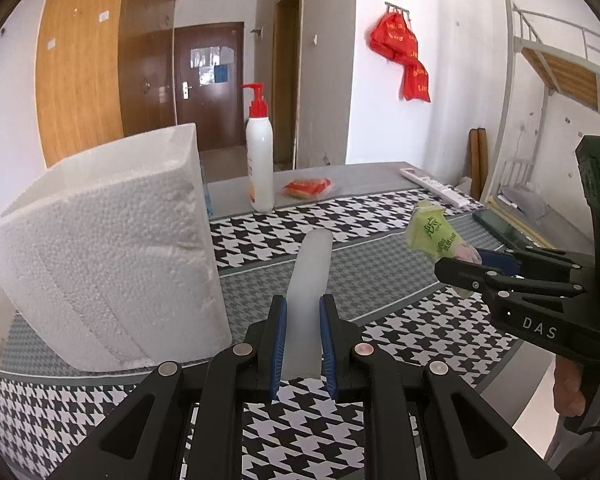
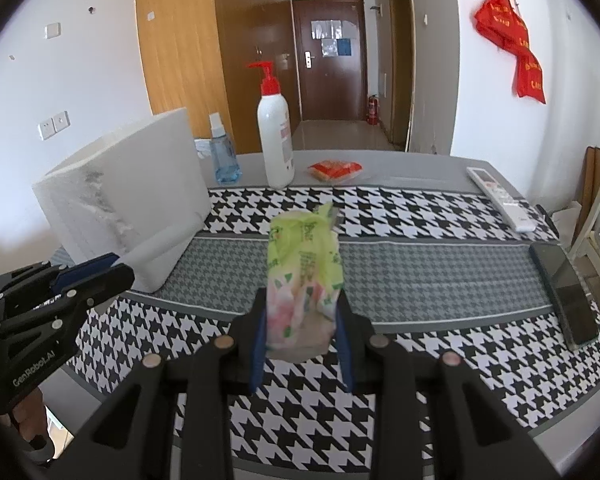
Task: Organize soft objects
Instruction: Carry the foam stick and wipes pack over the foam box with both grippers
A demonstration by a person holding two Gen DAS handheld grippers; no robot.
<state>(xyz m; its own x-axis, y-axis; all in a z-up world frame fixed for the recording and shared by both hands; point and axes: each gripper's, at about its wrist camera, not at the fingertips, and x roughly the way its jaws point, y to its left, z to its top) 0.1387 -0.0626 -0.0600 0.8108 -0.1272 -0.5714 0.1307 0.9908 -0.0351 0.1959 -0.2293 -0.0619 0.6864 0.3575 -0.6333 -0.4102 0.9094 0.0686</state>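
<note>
Left wrist view: your foam box point(image 1: 108, 248) stands left on the table point(image 1: 380, 178). Your left gripper point(image 1: 303, 344) pinches a pale translucent strip point(image 1: 310, 280) (likely floppy, so grip low). Your right gripper point(image 2: 302, 338) clamps the green packet point(image 2: 306, 276), light and crushable.

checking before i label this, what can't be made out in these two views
- Left wrist view: the blue spray bottle is almost wholly hidden behind the white foam box.
- Both views: the foam box's inside is out of sight; only outer walls face the cameras.
- Right wrist view: print on the green tissue pack is too blurred to read.
- Right wrist view: the phone screen is dark.
</note>
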